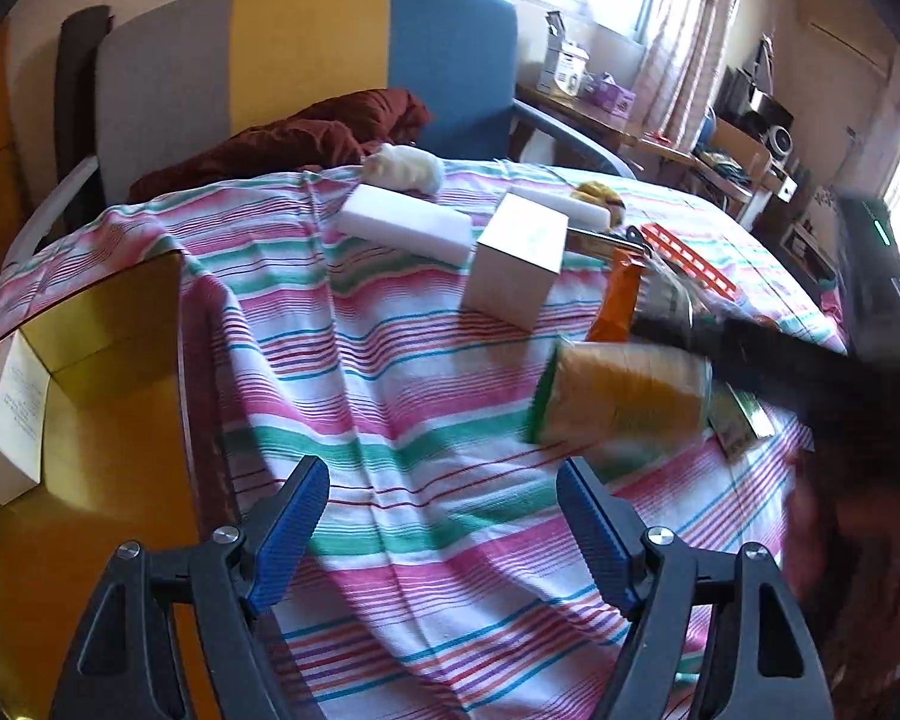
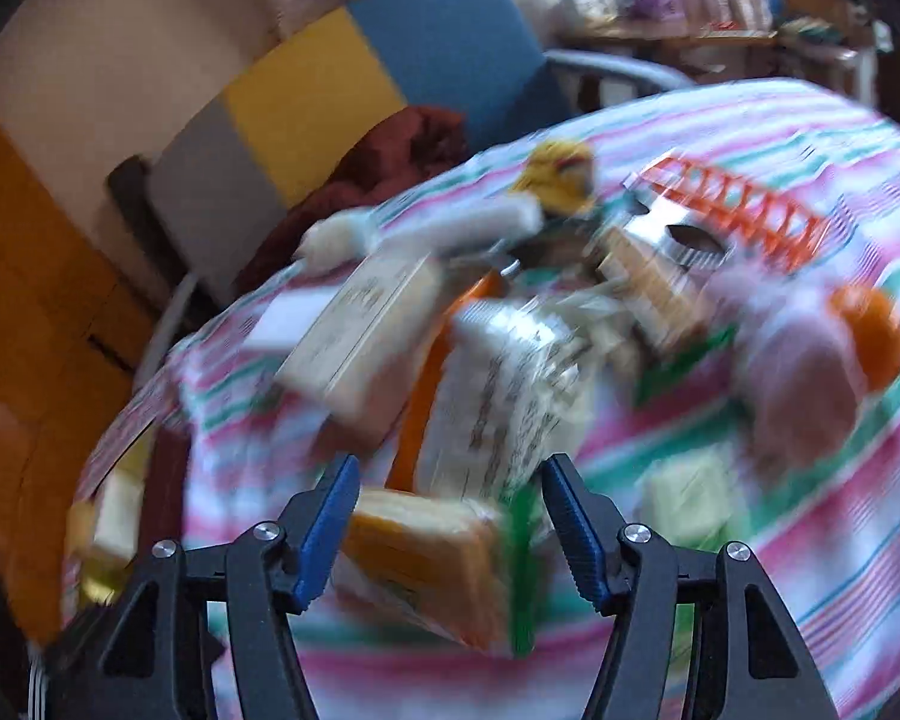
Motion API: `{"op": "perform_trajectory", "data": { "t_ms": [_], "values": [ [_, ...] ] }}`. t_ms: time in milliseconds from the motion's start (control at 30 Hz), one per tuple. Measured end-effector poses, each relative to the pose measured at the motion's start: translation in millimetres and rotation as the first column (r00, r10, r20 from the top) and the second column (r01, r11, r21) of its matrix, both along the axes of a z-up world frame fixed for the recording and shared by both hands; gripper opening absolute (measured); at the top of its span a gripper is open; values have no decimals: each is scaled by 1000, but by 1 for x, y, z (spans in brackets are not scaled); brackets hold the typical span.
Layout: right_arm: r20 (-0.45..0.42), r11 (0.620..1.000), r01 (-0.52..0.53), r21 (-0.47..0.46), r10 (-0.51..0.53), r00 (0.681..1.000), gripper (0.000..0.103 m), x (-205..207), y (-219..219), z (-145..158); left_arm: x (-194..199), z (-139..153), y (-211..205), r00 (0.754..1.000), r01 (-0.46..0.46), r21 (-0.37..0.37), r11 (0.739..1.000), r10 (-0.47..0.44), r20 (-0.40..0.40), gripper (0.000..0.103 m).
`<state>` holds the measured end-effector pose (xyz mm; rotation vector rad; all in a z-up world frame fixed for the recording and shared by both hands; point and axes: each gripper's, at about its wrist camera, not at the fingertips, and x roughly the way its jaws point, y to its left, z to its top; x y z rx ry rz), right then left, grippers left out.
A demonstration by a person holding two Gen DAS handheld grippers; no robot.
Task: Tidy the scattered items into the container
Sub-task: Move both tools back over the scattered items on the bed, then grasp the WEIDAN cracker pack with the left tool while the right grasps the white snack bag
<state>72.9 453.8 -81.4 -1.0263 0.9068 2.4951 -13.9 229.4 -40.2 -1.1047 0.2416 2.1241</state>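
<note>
A gold-lined open box (image 1: 108, 354), the container, sits at the left with a white carton (image 1: 6, 414) inside. My left gripper (image 1: 444, 525) is open and empty above the striped cloth beside it. An orange-and-green sponge pack (image 1: 624, 402) lies on the cloth, and the right gripper arm (image 1: 810, 384) hangs over it. In the blurred right wrist view my right gripper (image 2: 447, 525) is open, its jaws on either side of that sponge pack (image 2: 432, 564), not clamped. A beige box (image 1: 519, 261), a white foam block (image 1: 408, 228) and an orange packet (image 1: 618, 294) lie further back.
A grey, yellow and blue chair (image 1: 306, 66) with a dark red cloth (image 1: 306, 138) stands behind the table. An orange plastic rack (image 1: 696, 264), a white plush (image 1: 402, 168) and a yellow toy (image 2: 561, 180) lie at the far side. A cluttered desk (image 1: 660, 132) is at the right.
</note>
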Motion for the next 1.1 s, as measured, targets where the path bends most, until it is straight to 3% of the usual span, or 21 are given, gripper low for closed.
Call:
{"op": "perform_trajectory", "data": {
  "t_ms": [100, 200, 333, 433, 567, 633, 667, 700, 867, 967, 1033, 1100],
  "values": [
    [-50, 997, -44, -65, 40, 998, 65, 16, -18, -6, -2, 0, -3, 1000, -16, 9, 1000, 16, 4, 80],
    [-79, 1000, 17, -24, -19, 997, 66, 31, -17, 3, -3, 1, -4, 999, -28, 16, 999, 28, 16, 80],
    [-47, 989, 145, 17, -144, 989, 76, 28, 0, 7, -1, 0, -2, 1000, -19, 10, 1000, 19, 17, 80],
    [-15, 984, 179, -24, -179, 984, 85, 11, 12, 3, 2, 1, -1, 1000, -4, 6, 1000, 4, 10, 80],
    [50, 982, 188, 16, -188, 981, 94, -22, 16, -4, 6, 2, 1, 1000, 22, 6, 1000, -22, 0, 80],
    [81, 977, 195, 86, -201, 976, 88, -30, 15, -6, 7, 2, 1, 1000, 26, -2, 1000, -26, -5, 80],
    [100, 976, 187, 112, -199, 975, 71, -32, 13, -7, 7, 2, 1, 1000, 29, -1, 1000, -29, -5, 80],
    [103, 979, 172, 108, -183, 978, 69, -30, 14, -7, 7, 2, 1, 999, 32, 2, 999, -32, -3, 80],
    [35, 988, 148, 33, -150, 988, 67, 12, 17, -4, 9, 0, 6, 999, 52, 3, 999, -52, 10, 80],
    [4, 988, 151, -32, -151, 989, 83, 42, 13, -4, 12, -1, 10, 998, 65, -3, 998, -65, 13, 80],
    [13, 991, 133, -27, -132, 991, 80, 53, 6, -6, 12, 0, 10, 998, 58, -11, 998, -58, 7, 80],
    [42, 995, 97, -21, -96, 994, 65, 56, -5, -10, 11, 1, 8, 999, 47, -7, 999, -47, 3, 80]
  ]
}}
